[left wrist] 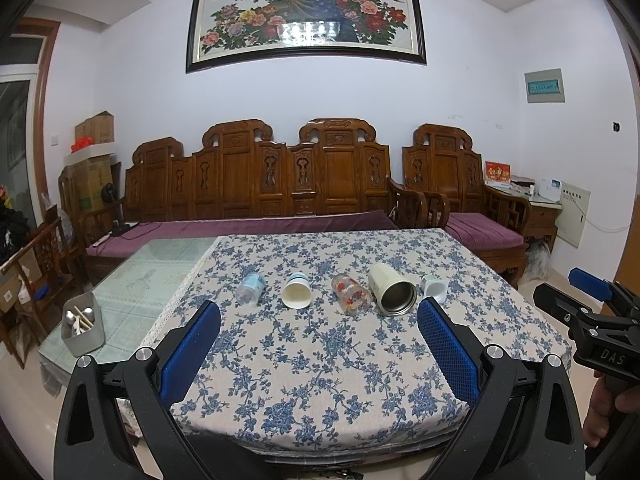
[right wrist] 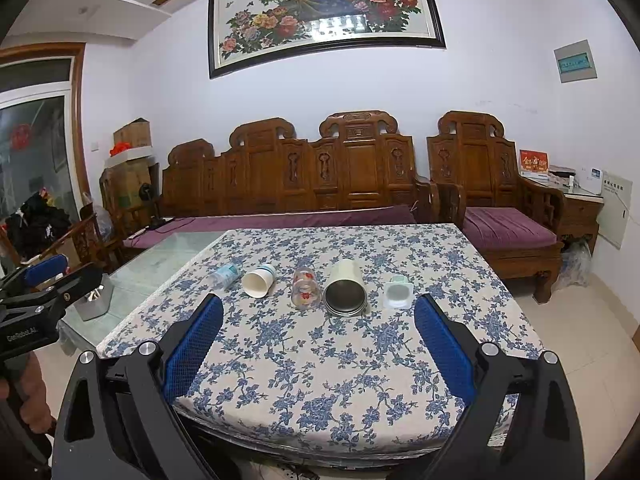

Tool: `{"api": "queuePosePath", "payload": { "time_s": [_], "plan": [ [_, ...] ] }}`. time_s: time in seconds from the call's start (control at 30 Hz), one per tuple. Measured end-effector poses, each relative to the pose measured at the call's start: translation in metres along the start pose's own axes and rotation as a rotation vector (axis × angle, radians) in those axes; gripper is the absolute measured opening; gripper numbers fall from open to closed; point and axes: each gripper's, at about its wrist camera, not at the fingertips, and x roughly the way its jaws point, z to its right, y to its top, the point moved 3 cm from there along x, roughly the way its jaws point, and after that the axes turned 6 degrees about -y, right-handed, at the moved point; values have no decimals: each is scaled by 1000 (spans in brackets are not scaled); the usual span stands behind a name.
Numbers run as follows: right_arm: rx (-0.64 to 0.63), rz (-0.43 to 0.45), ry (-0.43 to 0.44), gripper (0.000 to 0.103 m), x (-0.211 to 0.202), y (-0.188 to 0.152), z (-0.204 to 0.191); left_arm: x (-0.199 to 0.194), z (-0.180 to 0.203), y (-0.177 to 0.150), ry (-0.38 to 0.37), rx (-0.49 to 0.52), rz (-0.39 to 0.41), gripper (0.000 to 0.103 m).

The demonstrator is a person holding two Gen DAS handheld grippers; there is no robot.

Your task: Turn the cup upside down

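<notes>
Both grippers, left gripper (left wrist: 319,320) and right gripper (right wrist: 319,316), are hanging wide open, empty; paper cup (left wrist: 296,290) is lying sideways, mouth facing them.

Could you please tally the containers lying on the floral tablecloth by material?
Clear plastic: 1, the blue-labelled bottle
Paper: 1, the white cup
Glass: 1, the red-flowered tumbler
Metal-lined: 1, the cream tumbler
White plastic: 1, the small squarish cup
Total: 5
</notes>
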Motion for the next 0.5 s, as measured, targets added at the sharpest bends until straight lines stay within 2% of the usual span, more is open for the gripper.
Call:
{"api": "queuePosePath", "payload": {
  "time_s": [0.5],
  "plan": [
    [2, -8, 0, 100, 3, -3, 1, 2, -1, -2, -1, -1, -12, 95]
  ]
}}
